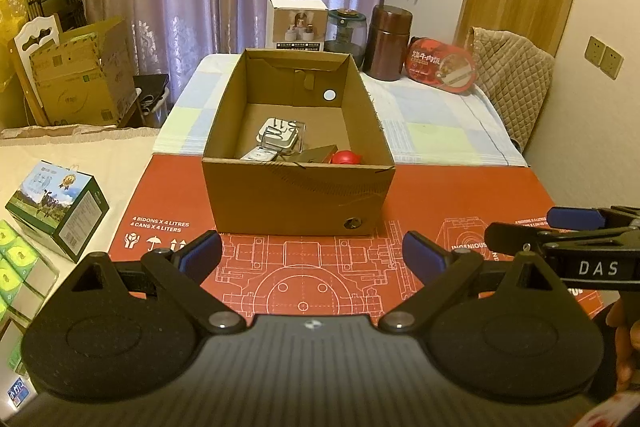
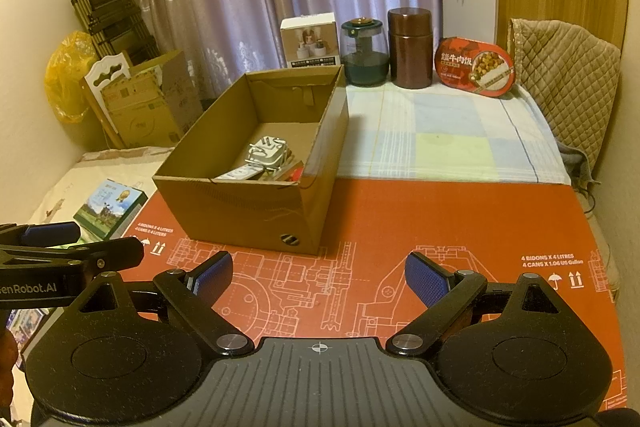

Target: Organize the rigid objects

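An open cardboard box (image 1: 298, 195) (image 2: 248, 211) stands on a red printed sheet (image 1: 304, 275) (image 2: 360, 287). Inside it lie a clear pack of metal parts (image 1: 280, 137) (image 2: 266, 153), a white flat item (image 1: 258, 155) and a red round object (image 1: 346, 157). My left gripper (image 1: 312, 254) hovers open in front of the box, nothing between its blue pads. My right gripper (image 2: 319, 275) is also open and empty, to the right of the box's near corner. Each gripper shows at the edge of the other's view.
Along the table's far edge stand a white product box (image 1: 295, 23), a glass jar (image 1: 345, 29), a brown canister (image 1: 389, 43) and a red food tub (image 1: 440, 65). A quilted chair back (image 1: 512, 75) is at right. A milk carton box (image 1: 58, 205) sits at left.
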Demonstrator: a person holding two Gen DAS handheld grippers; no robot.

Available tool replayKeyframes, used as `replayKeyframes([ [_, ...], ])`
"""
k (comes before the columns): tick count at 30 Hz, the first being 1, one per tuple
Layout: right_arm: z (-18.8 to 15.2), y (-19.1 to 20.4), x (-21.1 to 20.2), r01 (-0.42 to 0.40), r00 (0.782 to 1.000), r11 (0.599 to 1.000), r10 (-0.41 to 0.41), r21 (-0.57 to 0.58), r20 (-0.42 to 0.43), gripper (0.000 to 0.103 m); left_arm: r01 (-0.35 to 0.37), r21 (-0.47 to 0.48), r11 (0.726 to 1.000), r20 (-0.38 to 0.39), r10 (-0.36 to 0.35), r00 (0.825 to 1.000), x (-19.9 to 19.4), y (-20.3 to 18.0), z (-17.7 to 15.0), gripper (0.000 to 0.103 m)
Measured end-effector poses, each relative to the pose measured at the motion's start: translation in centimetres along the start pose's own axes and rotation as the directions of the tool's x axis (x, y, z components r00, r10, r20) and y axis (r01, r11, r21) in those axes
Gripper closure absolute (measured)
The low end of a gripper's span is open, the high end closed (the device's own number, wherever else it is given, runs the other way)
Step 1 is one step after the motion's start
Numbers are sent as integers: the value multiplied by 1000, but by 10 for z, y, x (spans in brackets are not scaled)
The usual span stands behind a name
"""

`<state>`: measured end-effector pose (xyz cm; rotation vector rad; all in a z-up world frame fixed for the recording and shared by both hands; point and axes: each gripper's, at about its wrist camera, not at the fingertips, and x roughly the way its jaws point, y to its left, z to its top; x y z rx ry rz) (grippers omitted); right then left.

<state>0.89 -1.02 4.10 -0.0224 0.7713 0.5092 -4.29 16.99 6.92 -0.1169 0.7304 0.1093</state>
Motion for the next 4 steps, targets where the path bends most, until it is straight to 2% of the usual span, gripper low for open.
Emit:
replayKeyframes([
  [4, 0, 0, 0, 2, 1000, 1000, -2, 0, 0, 13, -4, 1, 1000, 4, 4, 1000, 1, -1, 0, 8],
])
